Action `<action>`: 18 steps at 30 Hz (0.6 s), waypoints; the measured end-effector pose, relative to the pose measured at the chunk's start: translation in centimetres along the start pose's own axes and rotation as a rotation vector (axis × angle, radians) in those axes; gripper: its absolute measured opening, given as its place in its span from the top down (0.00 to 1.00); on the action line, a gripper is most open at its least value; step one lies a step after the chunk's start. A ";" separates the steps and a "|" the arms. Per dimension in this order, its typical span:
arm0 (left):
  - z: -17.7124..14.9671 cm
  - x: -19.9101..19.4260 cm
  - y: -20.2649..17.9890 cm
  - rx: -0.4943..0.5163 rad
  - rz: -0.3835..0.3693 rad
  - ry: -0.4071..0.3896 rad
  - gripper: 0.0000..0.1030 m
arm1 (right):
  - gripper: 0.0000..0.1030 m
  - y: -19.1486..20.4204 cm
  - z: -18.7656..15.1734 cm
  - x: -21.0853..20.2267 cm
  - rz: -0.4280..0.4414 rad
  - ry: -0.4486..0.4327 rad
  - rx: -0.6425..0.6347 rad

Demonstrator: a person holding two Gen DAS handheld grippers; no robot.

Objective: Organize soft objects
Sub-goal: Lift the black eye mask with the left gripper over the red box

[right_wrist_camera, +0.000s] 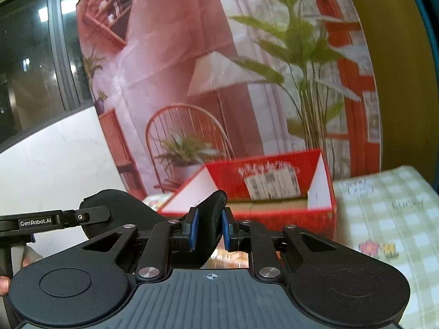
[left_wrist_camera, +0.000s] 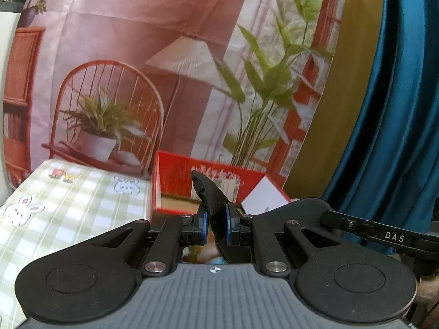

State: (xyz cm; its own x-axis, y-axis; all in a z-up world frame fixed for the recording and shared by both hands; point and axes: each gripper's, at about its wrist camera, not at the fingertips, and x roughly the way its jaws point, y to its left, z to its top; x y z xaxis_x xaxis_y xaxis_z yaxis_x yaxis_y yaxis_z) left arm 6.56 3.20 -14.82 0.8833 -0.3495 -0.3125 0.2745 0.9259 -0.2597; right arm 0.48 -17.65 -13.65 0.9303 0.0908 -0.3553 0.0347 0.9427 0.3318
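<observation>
Two grippers pinch one black soft pad between them: left gripper (left_wrist_camera: 216, 220) jaws pressed on one end, right gripper (right_wrist_camera: 209, 229) jaws clamped on the other, pad (left_wrist_camera: 210, 194) held up before the open red box (left_wrist_camera: 175, 175), checked cloth (left_wrist_camera: 68, 205) alongside.

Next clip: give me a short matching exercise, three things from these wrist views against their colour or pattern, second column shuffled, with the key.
Things:
1. open box
2. soft piece clamped in the left gripper
3. cloth on the surface

Colour or pattern:
A. green and white check with rabbits
B. red
C. black

Pairs: 1-B, 2-C, 3-A
</observation>
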 end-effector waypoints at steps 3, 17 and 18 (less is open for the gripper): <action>1.1 0.7 0.0 -0.001 -0.004 -0.005 0.87 | 0.84 -0.3 1.2 0.5 0.003 -0.012 -0.014; 6.0 8.3 -0.6 0.082 -0.001 0.023 0.87 | 0.84 -3.9 5.6 6.5 -0.025 0.017 -0.039; 6.3 9.0 -0.6 0.084 0.001 0.028 0.87 | 0.84 -4.2 6.0 7.0 -0.028 0.021 -0.038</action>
State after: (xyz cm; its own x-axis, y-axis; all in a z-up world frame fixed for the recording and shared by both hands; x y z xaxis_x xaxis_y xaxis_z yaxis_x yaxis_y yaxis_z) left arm 16.69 0.42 -11.76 0.8730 -0.3512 -0.3385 0.3053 0.9346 -0.1825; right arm 9.03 -22.92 -12.34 0.9214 0.0702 -0.3822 0.0468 0.9563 0.2885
